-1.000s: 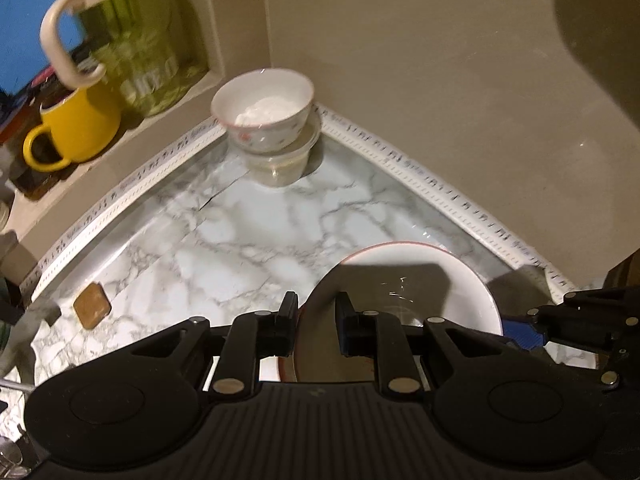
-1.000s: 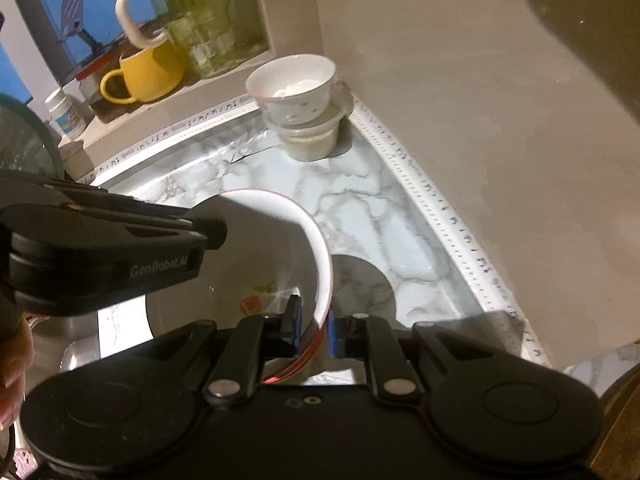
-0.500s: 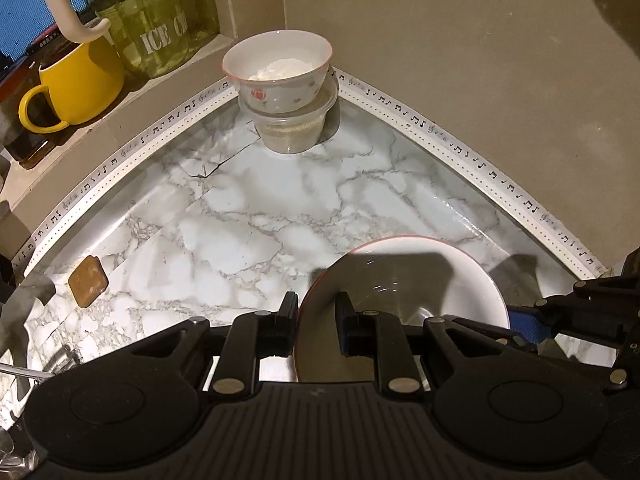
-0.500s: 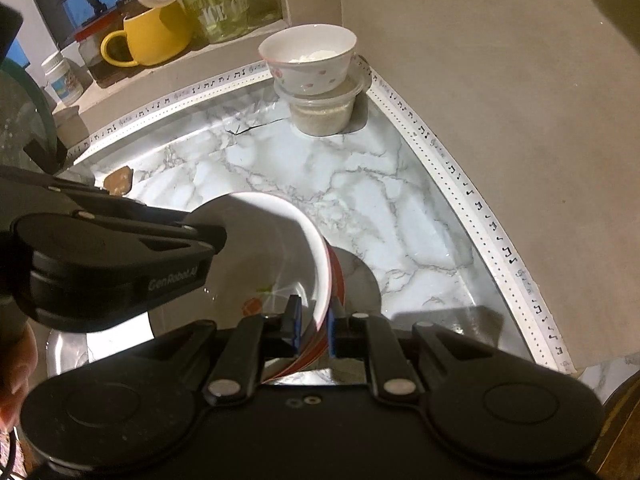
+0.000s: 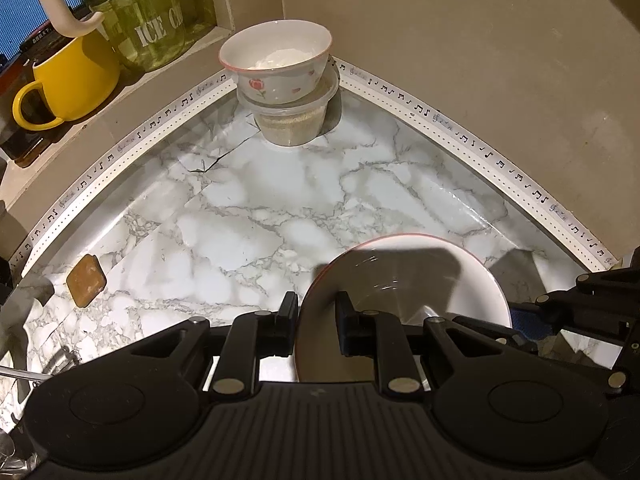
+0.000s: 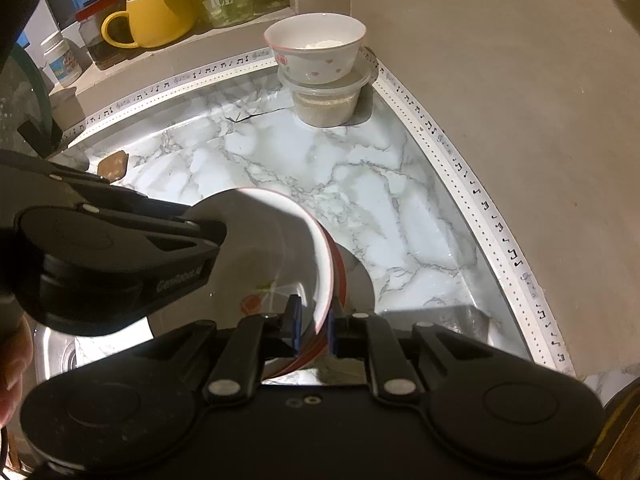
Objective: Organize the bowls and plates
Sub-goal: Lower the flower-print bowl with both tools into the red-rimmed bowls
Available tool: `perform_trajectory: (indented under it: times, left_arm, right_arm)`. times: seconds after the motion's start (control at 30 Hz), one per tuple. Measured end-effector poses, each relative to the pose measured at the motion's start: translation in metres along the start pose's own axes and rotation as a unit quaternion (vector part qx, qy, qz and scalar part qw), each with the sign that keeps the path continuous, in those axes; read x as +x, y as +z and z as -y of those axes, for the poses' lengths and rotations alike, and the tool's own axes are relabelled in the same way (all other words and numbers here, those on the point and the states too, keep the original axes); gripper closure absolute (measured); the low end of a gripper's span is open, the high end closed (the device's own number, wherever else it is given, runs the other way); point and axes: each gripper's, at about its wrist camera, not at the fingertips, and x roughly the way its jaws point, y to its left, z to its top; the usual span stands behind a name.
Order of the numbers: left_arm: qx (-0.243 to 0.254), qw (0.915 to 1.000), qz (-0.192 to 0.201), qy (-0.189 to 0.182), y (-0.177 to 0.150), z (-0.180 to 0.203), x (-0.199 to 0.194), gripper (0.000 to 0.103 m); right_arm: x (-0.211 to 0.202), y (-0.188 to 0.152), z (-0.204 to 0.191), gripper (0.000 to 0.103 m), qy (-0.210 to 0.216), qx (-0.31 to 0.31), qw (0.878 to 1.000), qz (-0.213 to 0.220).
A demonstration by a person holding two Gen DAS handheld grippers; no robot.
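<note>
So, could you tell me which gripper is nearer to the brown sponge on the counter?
Left. The left gripper, on the big bowl's near rim, sits closer to the brown sponge; the right gripper grips the rim farther away.

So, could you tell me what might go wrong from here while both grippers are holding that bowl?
1. The left gripper and right gripper each pinch only the thin rim of the red-rimmed bowl; uneven pulling could twist it loose onto the marble counter.
2. Carried towards the corner, it might knock the flowered bowl perched on the plastic container.
</note>
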Motion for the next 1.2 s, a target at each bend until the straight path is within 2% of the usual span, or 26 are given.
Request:
perform_trajectory:
  times: [0.27,0.37,0.63,0.87,1.2]
  left_arm:
    - [0.000,1.0000,-0.004,0.002,-0.002,-0.003,0.005,0.085]
    - [0.000,1.0000,-0.005,0.002,-0.003,-0.003,0.007,0.085]
    - [-0.012,0.9999,-0.005,-0.003,-0.003,-0.008,0.007,0.085]
    - [-0.034,0.9991,-0.004,-0.023,-0.009,-0.023,0.001,0.085]
    - [-0.042,0.9971,0.024,-0.059,-0.022,-0.031,-0.028,0.085]
  right_arm:
    - [0.002,0.004,-0.005,0.089,-0.012,-0.026,1.000,-0.005]
    - [0.002,0.006,-0.003,0.085,-0.012,-0.021,1.000,-0.009]
    - [0.000,0.003,0.004,0.084,0.008,-0.016,1.000,-0.009]
    - [-0.009,-0.001,0.010,0.081,0.016,-0.006,1.000,-0.006]
    - [-0.031,-0.012,0.016,0.074,0.032,0.004,0.999,0.017]
